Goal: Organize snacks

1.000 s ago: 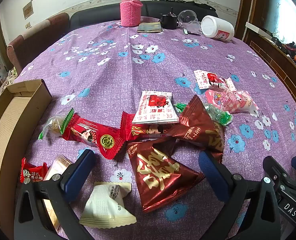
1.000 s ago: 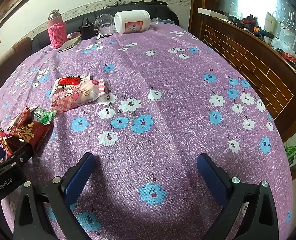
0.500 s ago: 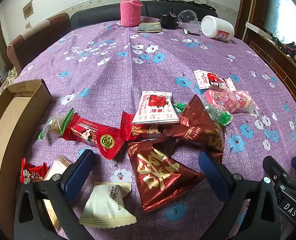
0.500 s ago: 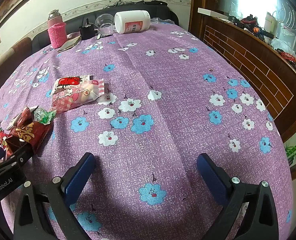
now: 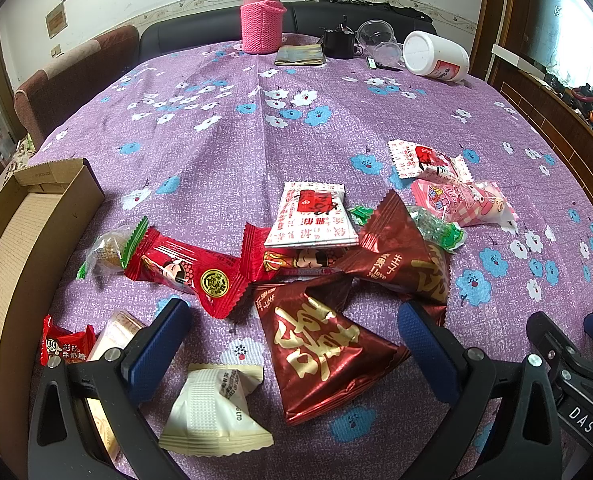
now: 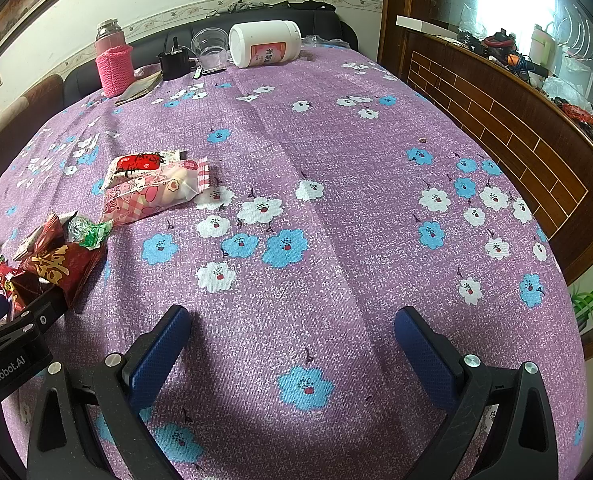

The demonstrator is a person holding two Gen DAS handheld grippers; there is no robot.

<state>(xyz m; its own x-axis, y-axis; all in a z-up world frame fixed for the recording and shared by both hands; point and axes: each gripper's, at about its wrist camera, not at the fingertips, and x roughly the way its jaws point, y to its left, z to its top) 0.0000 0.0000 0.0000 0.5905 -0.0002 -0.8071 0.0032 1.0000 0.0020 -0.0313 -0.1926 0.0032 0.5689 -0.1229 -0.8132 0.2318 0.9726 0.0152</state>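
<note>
— Where are the snacks?
— Heaped on the purple cloth (image 5: 232,152) near the left gripper (image 5: 292,336), whose fingers are spread around a dark red triangular packet (image 5: 324,348). A cardboard box (image 5: 28,232) stands at far left.
— And the right gripper (image 6: 290,336)?
— Spread wide, empty, over bare cloth; a pink packet (image 6: 152,196) lies far left of it.

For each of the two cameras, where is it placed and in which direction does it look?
Left wrist: sits on the left gripper, low over the snack pile, facing the dark red packet; its open blue fingers and part of the right gripper show.
Right wrist: sits on the right gripper, facing bare purple tablecloth; its open fingers show.
Shared: pink packet, pink flask, white jar.
</note>
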